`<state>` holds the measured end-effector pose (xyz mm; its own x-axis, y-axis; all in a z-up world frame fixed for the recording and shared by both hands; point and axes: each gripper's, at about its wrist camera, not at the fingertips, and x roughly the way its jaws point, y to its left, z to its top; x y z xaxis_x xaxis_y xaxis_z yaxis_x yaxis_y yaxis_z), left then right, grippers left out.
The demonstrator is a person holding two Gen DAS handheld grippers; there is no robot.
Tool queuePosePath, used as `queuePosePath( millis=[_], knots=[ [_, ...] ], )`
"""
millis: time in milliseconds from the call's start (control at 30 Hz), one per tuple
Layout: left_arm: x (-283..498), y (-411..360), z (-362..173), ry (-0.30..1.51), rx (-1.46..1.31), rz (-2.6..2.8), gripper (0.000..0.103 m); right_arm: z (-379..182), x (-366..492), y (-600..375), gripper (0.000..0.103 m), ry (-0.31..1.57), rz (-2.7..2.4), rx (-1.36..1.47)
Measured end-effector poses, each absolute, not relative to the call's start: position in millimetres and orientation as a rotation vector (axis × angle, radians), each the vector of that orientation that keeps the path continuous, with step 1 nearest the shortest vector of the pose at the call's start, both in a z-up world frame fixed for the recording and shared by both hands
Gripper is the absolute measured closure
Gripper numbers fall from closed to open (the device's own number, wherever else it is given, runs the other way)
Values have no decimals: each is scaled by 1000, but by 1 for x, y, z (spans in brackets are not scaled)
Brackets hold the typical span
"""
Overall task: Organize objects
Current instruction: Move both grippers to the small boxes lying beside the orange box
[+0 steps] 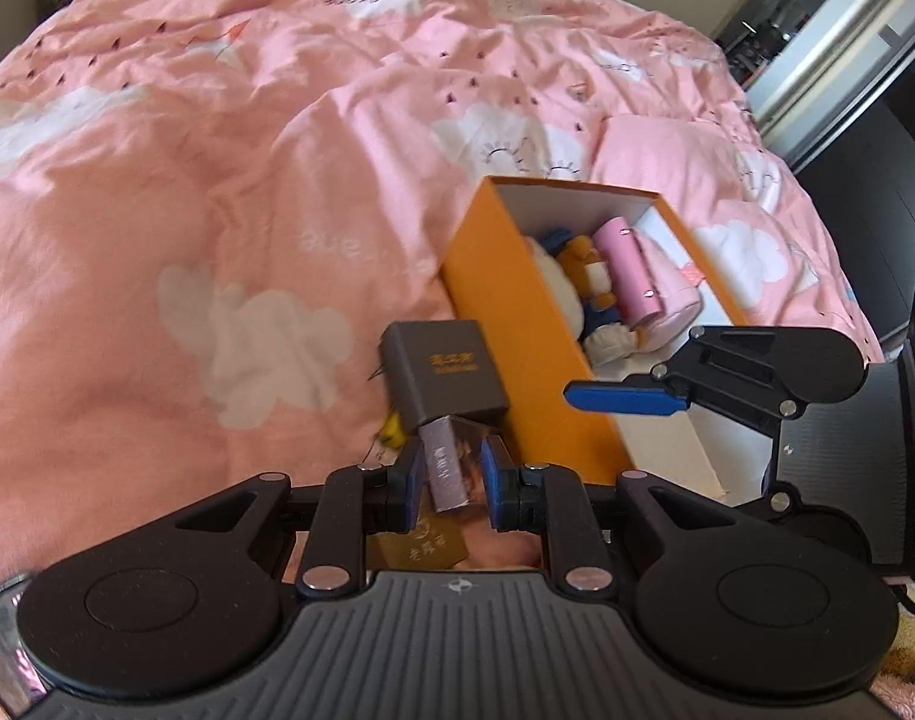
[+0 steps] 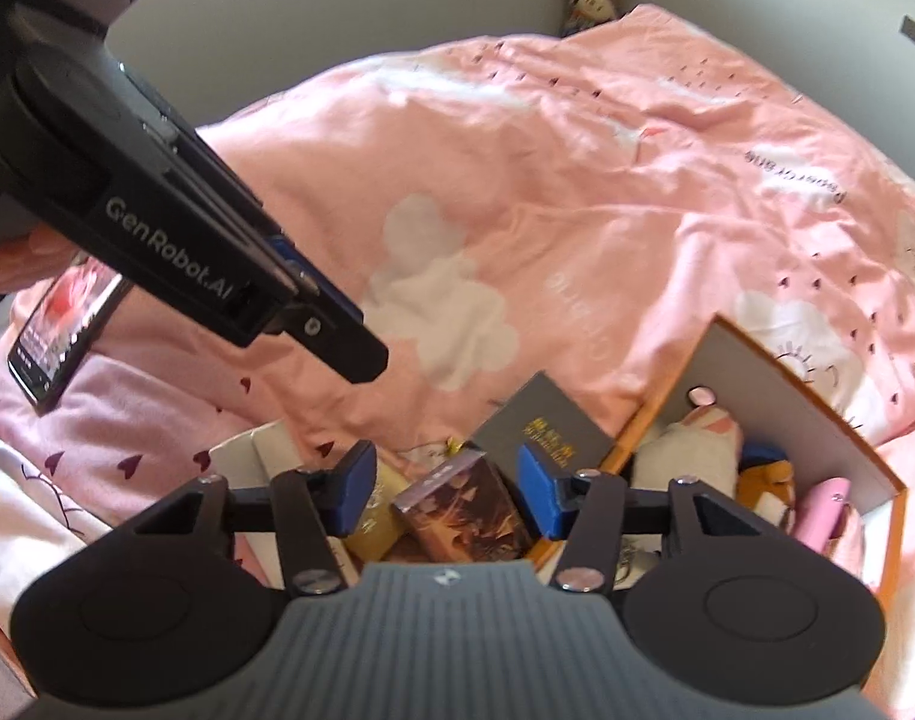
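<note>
- I see the pink quilt (image 1: 217, 150) with white clouds filling most of both views; everything else lies on it.
- My left gripper (image 1: 451, 483) points forward over the quilt just left of the orange box (image 1: 517, 324). Its blue pads stand a little apart with a small patterned box (image 1: 445, 468) between them; the left pad seems to touch it, but I cannot tell whether the right one does, so I cannot say if the claw grips it.
- My right gripper (image 2: 448, 483) hovers above the small boxes with its jaws spread wide, released, holding nothing. In the left wrist view it reaches in from the right over the orange box's near end (image 1: 625, 396).
- The orange box is open on top, white inside, and lies at an angle on the quilt. It holds a white-and-orange plush toy (image 1: 589, 276), a pink cylinder (image 1: 628, 270) and a pale pink pouch (image 1: 673, 288) packed side by side.
- A grey box (image 1: 445, 369) with gold lettering lies tilted beside the orange box's left wall, its near edge over the patterned box.
- A gold card (image 1: 424, 546) lies below my left pads.
- A phone (image 2: 67, 336) with a lit screen lies on the pink fabric at far left in the right wrist view.
</note>
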<state>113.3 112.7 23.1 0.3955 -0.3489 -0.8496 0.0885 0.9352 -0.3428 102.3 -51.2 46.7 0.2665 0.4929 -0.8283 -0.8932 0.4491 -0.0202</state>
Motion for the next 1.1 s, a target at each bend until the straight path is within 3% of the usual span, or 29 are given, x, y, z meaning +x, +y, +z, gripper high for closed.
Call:
queuePosePath(
  millis=[167,367,567,600,1100],
  knots=[
    [98,120,1,1158,-298,-241,81,29,100,-44,56,948,1032,-530],
    [99,120,-25,1166,-312,-160,80,10,100,-34,56,921,983,-670],
    [100,105,-38,1129,-219,-48,80,-15,105,-12,53,933,992,-887],
    [100,105,-39,1129,-213,-42,80,-18,105,-8,49,930,988,-917],
    [91,141,-50,1104,-324,44,79,-43,109,22,52,1027,1026,-1107]
  ],
)
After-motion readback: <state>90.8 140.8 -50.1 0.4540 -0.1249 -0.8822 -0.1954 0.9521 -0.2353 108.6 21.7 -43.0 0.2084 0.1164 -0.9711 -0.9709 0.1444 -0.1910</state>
